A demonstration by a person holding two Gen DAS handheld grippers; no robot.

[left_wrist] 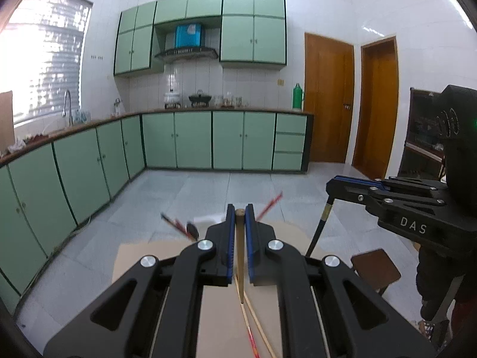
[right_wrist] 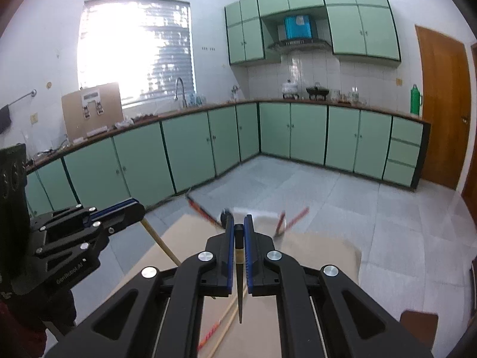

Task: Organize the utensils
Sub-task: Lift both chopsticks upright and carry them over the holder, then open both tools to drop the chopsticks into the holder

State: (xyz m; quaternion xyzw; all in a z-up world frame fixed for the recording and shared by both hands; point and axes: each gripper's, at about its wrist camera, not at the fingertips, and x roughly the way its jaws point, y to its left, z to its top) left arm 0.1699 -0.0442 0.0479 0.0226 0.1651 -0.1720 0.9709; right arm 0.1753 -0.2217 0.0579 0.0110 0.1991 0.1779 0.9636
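The left gripper is clamping a wooden chopstick. The right gripper is pinching a black chopstick. Bare floor is lying at twelve o'clock beyond the table edge.

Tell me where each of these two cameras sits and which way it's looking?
Left wrist view: sits on the left gripper, facing the green cabinets; it grips a wooden chopstick, and the right gripper shows.
Right wrist view: sits on the right gripper, facing the window; it grips a dark chopstick, and the left gripper shows.
Shared: cabinets, tan table.
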